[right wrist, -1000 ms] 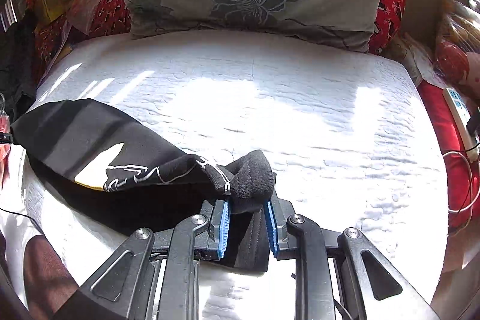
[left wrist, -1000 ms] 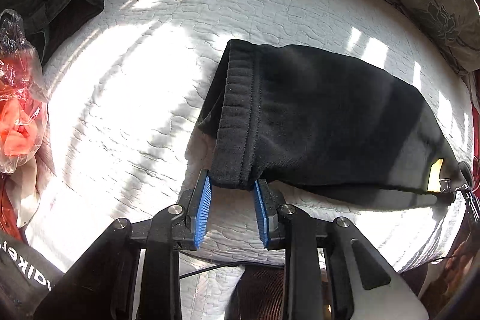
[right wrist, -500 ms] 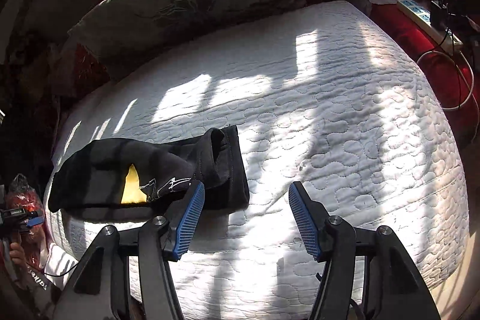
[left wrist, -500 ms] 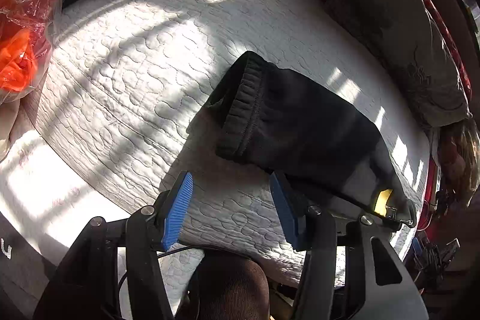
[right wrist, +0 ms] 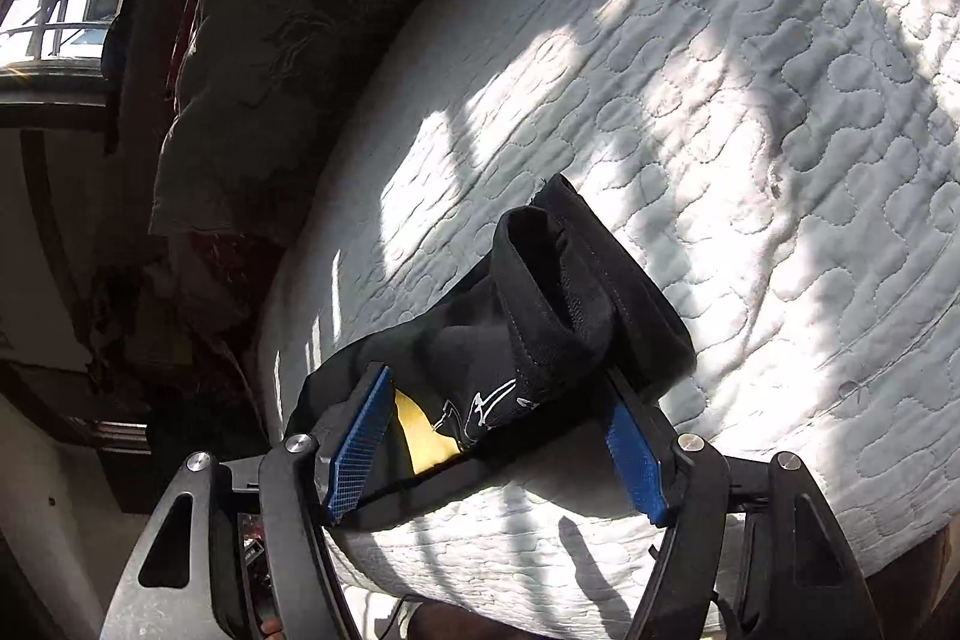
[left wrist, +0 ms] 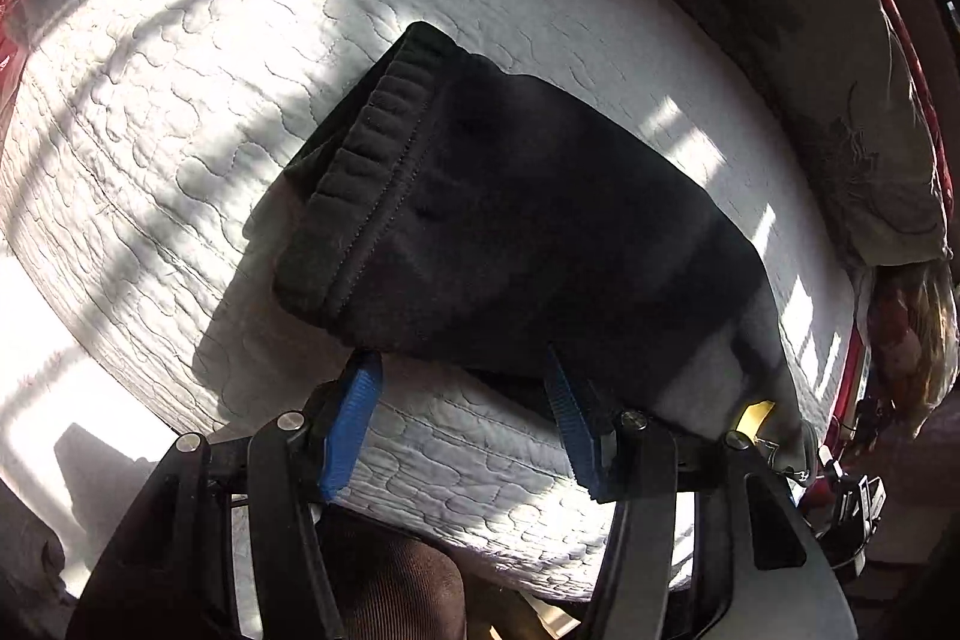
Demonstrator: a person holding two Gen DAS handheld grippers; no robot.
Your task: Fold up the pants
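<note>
1. The left tongs (left wrist: 465, 424) are open, with the blue pads on both sides of the near edge of the black pants (left wrist: 528, 226); whether they touch it I cannot tell.
2. The pants lie folded on the white quilted bed (left wrist: 180, 112). Only the left view shows the ribbed waistband (left wrist: 354, 178).
3. Only the right view shows the yellow patch (right wrist: 423, 436), the white print (right wrist: 480, 409) and the rolled cuff (right wrist: 540, 292).
4. The right tongs (right wrist: 498, 445) are open around this end.
5. The flowered pillow (left wrist: 840, 58) lies beyond.
</note>
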